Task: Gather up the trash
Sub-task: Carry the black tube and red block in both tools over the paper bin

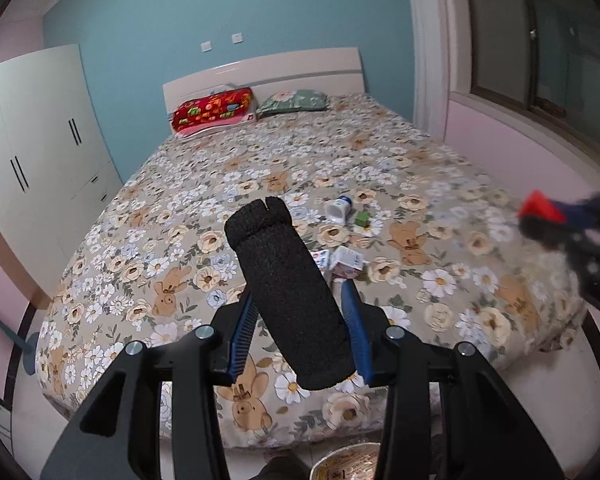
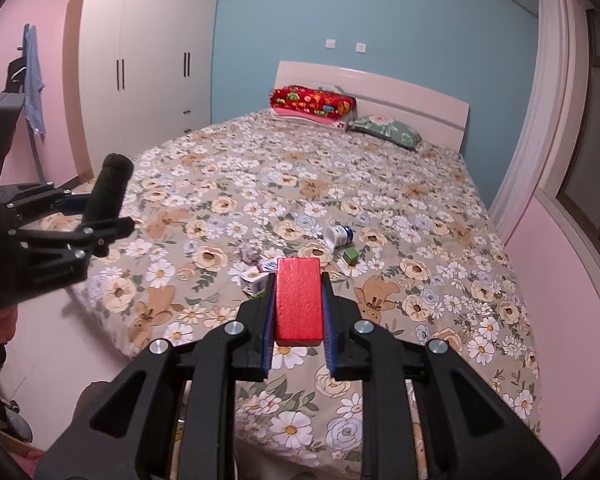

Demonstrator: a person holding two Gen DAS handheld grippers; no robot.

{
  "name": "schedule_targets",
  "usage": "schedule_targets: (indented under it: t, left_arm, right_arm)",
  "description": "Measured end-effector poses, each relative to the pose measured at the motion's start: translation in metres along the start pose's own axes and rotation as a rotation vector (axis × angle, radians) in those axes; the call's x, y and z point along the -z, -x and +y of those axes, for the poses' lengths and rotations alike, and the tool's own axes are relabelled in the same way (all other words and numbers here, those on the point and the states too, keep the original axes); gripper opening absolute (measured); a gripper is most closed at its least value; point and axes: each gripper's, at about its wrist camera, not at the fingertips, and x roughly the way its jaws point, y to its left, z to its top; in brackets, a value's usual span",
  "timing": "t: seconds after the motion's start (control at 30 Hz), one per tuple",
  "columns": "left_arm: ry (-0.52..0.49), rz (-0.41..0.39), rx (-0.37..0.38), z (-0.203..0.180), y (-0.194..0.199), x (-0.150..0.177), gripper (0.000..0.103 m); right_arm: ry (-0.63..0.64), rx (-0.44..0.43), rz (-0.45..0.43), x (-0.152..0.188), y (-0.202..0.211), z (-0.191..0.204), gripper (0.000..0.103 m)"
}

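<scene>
Left gripper (image 1: 300, 308) clamps a black foam roll (image 1: 288, 292); right gripper (image 2: 298, 304) clamps a red block (image 2: 299, 300); crumpled paper (image 2: 247, 253) shows only rightward, on the floral bed (image 2: 420, 280).

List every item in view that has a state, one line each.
Left gripper: shut on black foam handle.
Right gripper: shut on red block.
White bottle: lying on its side on the bed.
Wardrobe: doors shut.
</scene>
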Motion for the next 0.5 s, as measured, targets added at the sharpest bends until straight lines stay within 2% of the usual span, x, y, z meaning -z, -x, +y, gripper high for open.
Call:
schedule_targets:
  t: [0.23, 0.5]
  left_arm:
    - [-0.030, -0.024, 0.029, -0.009, 0.032, 0.026, 0.044]
    - [-0.068, 0.035, 0.069, -0.021, 0.026, 0.079, 0.044]
  right_arm:
    - [0.033, -0.038, -0.009, 0.021, 0.032, 0.032, 0.021]
    - [0.055, -0.089, 0.052, 0.074, 0.031, 0.068, 0.021]
